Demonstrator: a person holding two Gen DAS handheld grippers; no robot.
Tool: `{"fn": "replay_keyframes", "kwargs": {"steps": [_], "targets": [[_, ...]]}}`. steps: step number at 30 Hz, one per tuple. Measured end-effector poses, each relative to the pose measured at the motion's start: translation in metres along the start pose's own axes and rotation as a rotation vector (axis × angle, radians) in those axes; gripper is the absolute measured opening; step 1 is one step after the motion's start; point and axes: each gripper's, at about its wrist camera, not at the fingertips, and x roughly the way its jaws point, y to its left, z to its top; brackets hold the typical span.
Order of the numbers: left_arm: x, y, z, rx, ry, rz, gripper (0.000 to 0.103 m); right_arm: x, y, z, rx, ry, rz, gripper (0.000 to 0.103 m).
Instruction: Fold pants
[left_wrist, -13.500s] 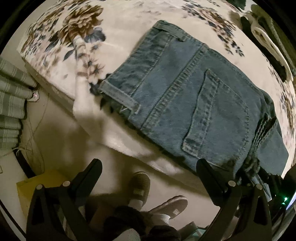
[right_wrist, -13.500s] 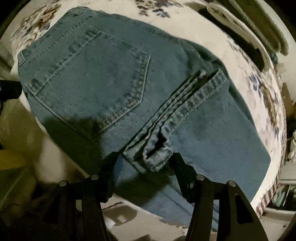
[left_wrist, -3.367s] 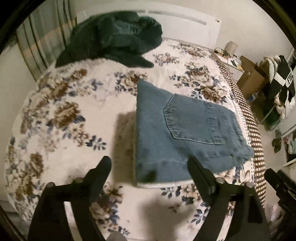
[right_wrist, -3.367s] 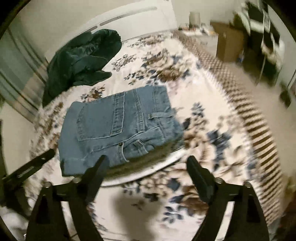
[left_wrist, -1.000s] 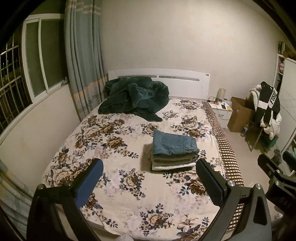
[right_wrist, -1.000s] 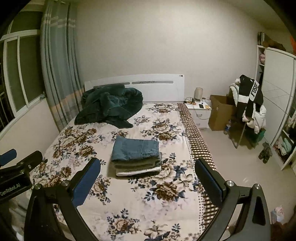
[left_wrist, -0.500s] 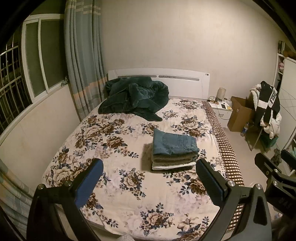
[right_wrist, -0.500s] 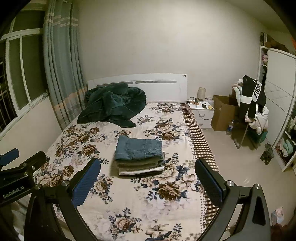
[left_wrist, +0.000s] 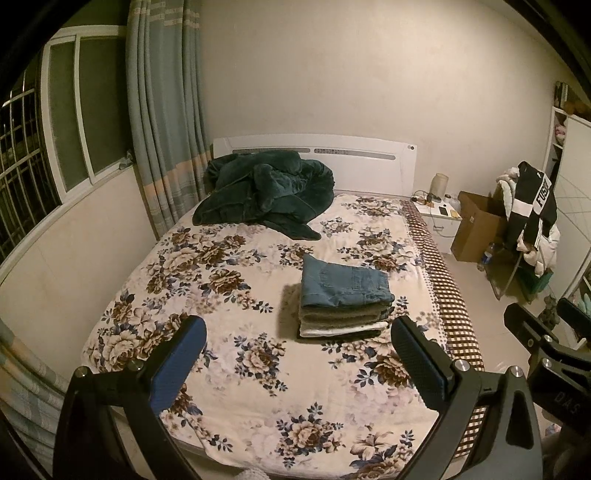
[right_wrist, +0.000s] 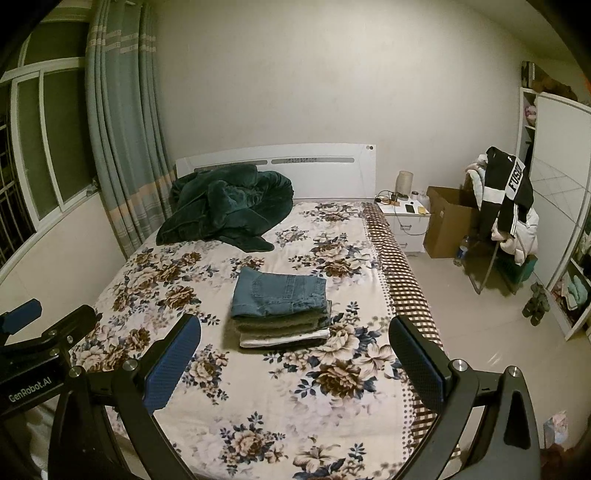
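Folded jeans (left_wrist: 343, 286) — top of a stack of folded clothes (left_wrist: 341, 321) on the flowered bed (left_wrist: 229, 295), well ahead of and between the fingers of both tongs — left gripper (left_wrist: 299, 350) and right gripper (right_wrist: 295, 349) gaping wide, each holding nothing.

Folded jeans (left_wrist: 343, 282) top stack on bed (left_wrist: 229, 295); blanket (left_wrist: 266, 188) behind, nightstand (right_wrist: 408, 218) right of bed.
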Motion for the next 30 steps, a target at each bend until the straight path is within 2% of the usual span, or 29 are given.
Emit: {"fn": "replay_keyframes", "kwargs": {"steps": [30], "targets": [[-0.0045,0.0031,0.0057,-0.008,-0.008,-0.001,0.102,0.0021,0.0033,-0.0012,0.000,0.006,0.008,0.103]]}}
